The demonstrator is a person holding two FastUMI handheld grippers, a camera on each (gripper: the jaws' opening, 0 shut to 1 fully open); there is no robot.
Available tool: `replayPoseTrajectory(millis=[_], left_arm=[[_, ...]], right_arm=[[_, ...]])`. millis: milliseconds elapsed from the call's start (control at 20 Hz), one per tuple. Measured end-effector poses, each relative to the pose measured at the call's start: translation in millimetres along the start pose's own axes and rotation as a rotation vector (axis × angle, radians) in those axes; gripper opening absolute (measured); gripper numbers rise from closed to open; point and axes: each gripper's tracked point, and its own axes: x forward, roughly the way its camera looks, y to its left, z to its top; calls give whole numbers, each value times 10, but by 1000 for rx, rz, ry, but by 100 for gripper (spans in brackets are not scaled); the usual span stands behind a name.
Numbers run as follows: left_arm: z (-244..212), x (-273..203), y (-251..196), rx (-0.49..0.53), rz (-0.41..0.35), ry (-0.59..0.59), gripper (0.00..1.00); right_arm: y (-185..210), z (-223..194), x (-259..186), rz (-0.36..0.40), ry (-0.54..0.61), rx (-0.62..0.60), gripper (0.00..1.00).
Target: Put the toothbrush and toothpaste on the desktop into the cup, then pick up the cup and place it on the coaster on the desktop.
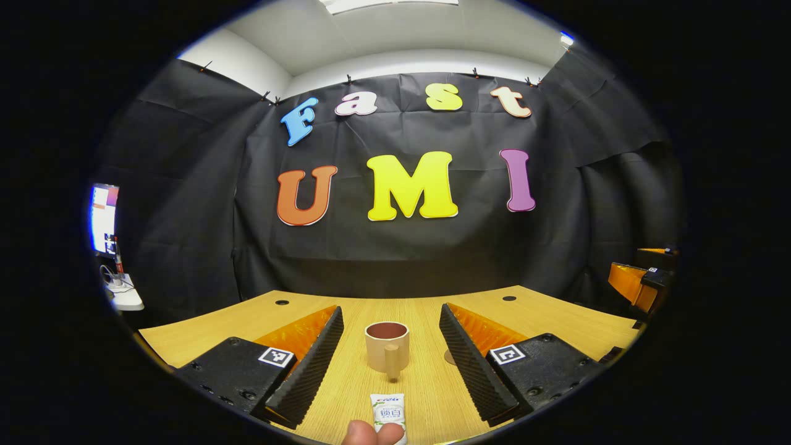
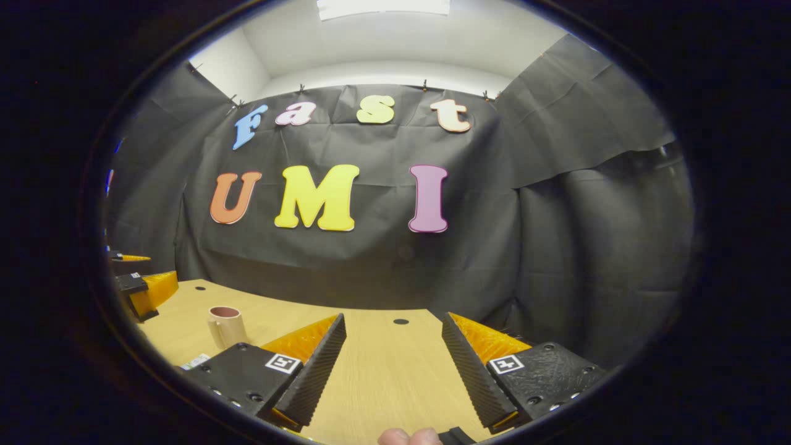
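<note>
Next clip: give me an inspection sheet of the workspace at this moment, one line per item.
Surface: wooden desk, with round holes near its far edge.
Job's things: cup upright, handle toward the camera, nothing seen inside; toothpaste lying flat on the desk nearer than the cup; a round edge by the finger, likely the coaster, mostly hidden.
Clutter: nothing seen.
Grippers: left gripper open, framing the cup, holding nothing; right gripper open over bare desk, holding nothing.
Cables: a cable by the screen at far left.
Surroundings: black cloth wall, white ceiling with a light panel.
</note>
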Motion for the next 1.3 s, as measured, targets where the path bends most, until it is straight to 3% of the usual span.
replayPoseTrajectory(millis=[1000,1300], left_arm=[[-266,-193,62,2,-21,149,99],[-726,-306,55,16,-41,345,99]], right_arm=[[402,-166,-197,119,53,13,94],[493,-404,-248,147,107,24,94]])
